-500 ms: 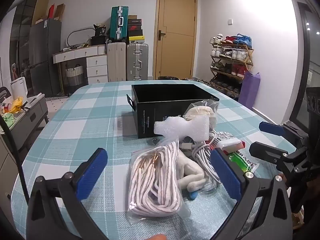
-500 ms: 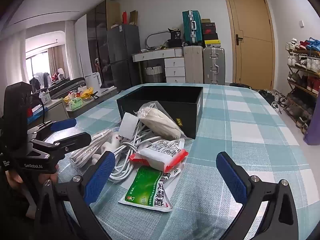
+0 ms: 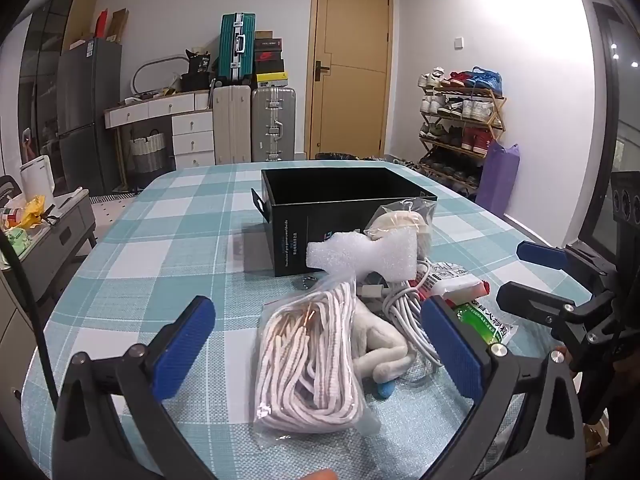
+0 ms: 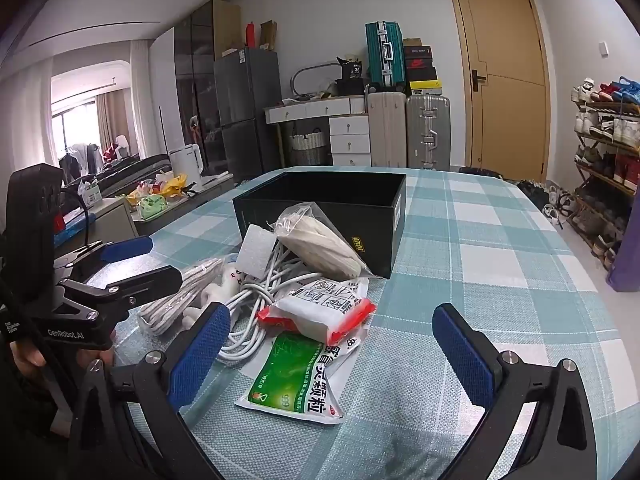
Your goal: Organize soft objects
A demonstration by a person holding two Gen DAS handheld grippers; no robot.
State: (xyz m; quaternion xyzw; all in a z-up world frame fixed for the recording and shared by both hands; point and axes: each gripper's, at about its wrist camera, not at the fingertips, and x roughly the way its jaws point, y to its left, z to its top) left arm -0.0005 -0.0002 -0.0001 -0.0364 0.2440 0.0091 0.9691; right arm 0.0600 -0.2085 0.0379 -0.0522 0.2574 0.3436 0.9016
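Observation:
A pile of soft things lies before an open black box [image 3: 344, 208] [image 4: 320, 204] on the checked tablecloth. Nearest my left gripper [image 3: 320, 348] is a clear bag of white laces [image 3: 304, 356], with a white plush toy [image 3: 380, 344], a coiled white cable [image 3: 404, 308] [image 4: 256, 304] and a foam piece [image 3: 360, 256] [image 4: 258, 250] behind. My right gripper [image 4: 332, 360] hovers open over a green sachet [image 4: 296, 376] and a red-and-white packet [image 4: 320, 312]. A bagged cream item [image 4: 316, 240] leans on the box. Both grippers are open and hold nothing.
The table's right edge [image 4: 560, 248] drops toward a shoe rack [image 4: 608, 152] and a purple bag [image 3: 500, 180]. Suitcases [image 3: 256, 124] and a drawer unit [image 3: 176, 128] stand at the far wall by a door [image 3: 348, 72]. A side cabinet [image 3: 52, 232] sits left of the table.

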